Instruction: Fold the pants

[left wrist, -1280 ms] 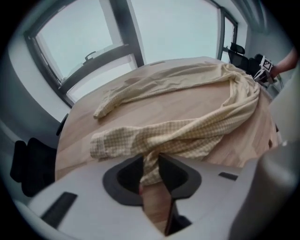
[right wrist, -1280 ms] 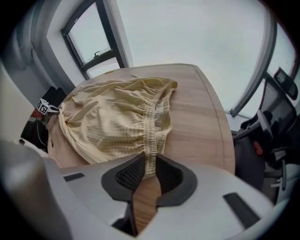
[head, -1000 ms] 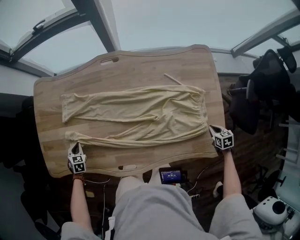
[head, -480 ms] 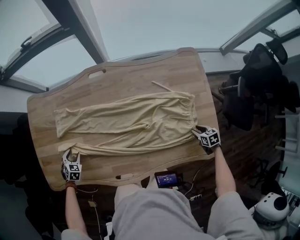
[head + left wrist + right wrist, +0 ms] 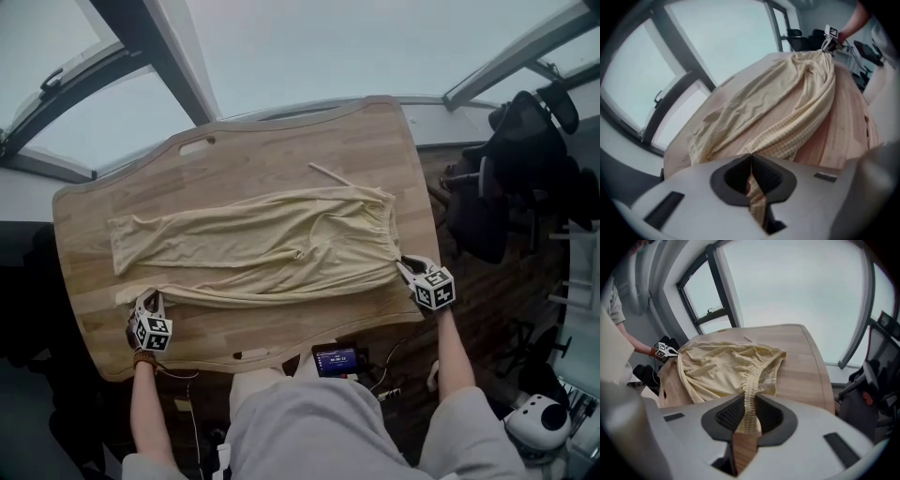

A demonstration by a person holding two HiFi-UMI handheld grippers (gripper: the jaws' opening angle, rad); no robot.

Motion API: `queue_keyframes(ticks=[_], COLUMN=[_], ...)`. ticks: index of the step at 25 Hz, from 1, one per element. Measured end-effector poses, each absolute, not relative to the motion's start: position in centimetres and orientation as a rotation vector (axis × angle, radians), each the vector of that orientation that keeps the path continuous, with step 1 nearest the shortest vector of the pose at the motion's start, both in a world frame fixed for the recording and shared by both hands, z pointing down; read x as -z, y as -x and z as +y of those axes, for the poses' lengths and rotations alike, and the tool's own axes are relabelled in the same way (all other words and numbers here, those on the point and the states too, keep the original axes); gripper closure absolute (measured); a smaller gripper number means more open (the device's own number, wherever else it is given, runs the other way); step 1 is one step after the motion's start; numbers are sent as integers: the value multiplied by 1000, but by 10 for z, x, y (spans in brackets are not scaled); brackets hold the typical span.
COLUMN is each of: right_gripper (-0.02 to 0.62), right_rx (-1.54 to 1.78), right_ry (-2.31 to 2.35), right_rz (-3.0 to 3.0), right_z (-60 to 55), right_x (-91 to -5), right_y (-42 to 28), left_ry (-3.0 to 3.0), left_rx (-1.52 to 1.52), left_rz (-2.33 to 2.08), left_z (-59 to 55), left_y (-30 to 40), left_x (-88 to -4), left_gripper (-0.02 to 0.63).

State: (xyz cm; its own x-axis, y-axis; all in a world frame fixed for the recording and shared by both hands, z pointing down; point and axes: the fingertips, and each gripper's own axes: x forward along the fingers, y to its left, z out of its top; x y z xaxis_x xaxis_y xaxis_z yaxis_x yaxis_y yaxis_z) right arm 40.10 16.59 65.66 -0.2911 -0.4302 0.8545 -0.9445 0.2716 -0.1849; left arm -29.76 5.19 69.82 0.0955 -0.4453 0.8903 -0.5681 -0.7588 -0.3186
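1. Small screen device [image 5: 339, 357]: lit, at the table's near edge, between the two grippers and nearer the person than either.
2. Left gripper [image 5: 147, 300]: its jaws have just been closing and are now clenched on the hem of the pants' near leg. The cloth is pinched flat between the pads.
3. Right gripper [image 5: 406, 268]: its jaws have just been closing, and the pads press on the gathered elastic waistband at its near corner.
4. Pants [image 5: 272, 246]: pale yellow, lying lengthwise on the table. The near edge runs from one gripper to the other, with the waistband at the right gripper. The far leg lies free beyond the left gripper.
5. Wooden table [image 5: 281, 150]: under both grippers, with bare wood beyond the pants.
6. Black office chair [image 5: 525, 141]: off the table, beyond the right gripper and out to its right.
7. Window [image 5: 328, 47]: beyond the table's far edge.
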Motion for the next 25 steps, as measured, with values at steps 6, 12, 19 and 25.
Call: queue_keyframes(ticks=[6,12,19,25], right_gripper=[526,526,526,524], right_rx=[-855,-732,-646,-697], right_ry=[-1354,-1407,-1424,-1598], right_rz=[-1988,-1999,-1931,-1765], right_z=[143,72,-28,-79], right_x=[-607,-593,-607,-644], right_y=[-408,-418,-428,-460], left_ry=[-2379,-2455,-2403,-2283], left_rx=[-1448,-1458,-1500,-1502], left_rz=[-1393,-1441,-1554,-1600], left_z=[30,-34,-120,-151], left_y=[303,290,269,272], left_x=[-622,-600,-602,-625], left_gripper=[592,592,592,589])
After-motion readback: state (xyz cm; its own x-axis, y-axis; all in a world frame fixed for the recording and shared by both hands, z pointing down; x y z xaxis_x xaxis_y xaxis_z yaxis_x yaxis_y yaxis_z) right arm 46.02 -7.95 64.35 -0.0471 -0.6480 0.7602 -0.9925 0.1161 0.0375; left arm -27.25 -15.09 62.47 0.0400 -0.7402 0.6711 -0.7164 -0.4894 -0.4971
